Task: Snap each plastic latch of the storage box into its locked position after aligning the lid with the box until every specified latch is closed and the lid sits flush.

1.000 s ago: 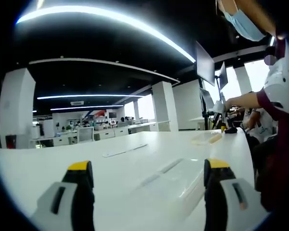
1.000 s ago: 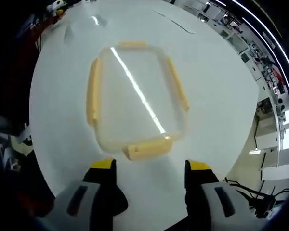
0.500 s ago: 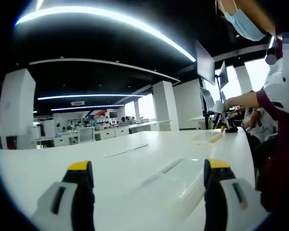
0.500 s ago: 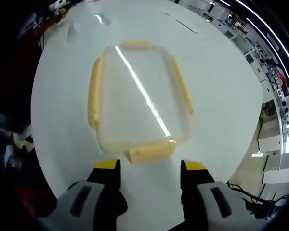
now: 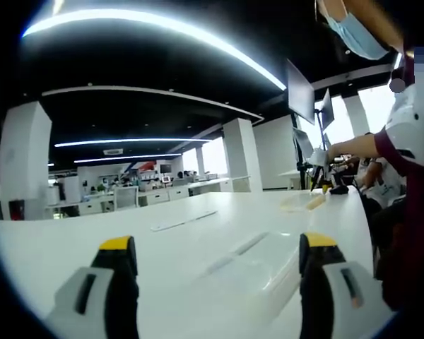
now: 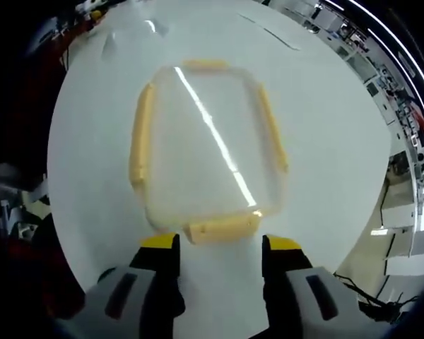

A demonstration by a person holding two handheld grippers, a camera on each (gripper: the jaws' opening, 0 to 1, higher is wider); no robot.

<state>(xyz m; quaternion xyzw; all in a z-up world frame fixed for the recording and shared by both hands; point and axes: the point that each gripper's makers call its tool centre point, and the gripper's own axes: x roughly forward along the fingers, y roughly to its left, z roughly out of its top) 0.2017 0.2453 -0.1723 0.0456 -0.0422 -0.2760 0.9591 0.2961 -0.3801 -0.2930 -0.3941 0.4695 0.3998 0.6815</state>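
In the right gripper view a clear plastic lid (image 6: 205, 148) with several yellow latches lies flat on the white table (image 6: 318, 120). Its near latch (image 6: 221, 227) sits just beyond my right gripper (image 6: 220, 246), which stands open, the jaws on either side of that latch and close above it. In the left gripper view my left gripper (image 5: 219, 248) is open and low over the table, and a clear storage box (image 5: 258, 265) lies between and beyond its jaws. A second clear piece with a yellow latch (image 5: 305, 203) rests far off near the table's right edge.
A person in a white and dark red top (image 5: 410, 169) stands at the right of the left gripper view, an arm reaching over the table end. Monitors on a stand (image 5: 307, 106) rise behind. A flat strip (image 5: 184, 221) lies mid-table. Office desks fill the background.
The right gripper has moved in toward the lid's near latch, which now sits between the jaw tips. The left gripper has held still.
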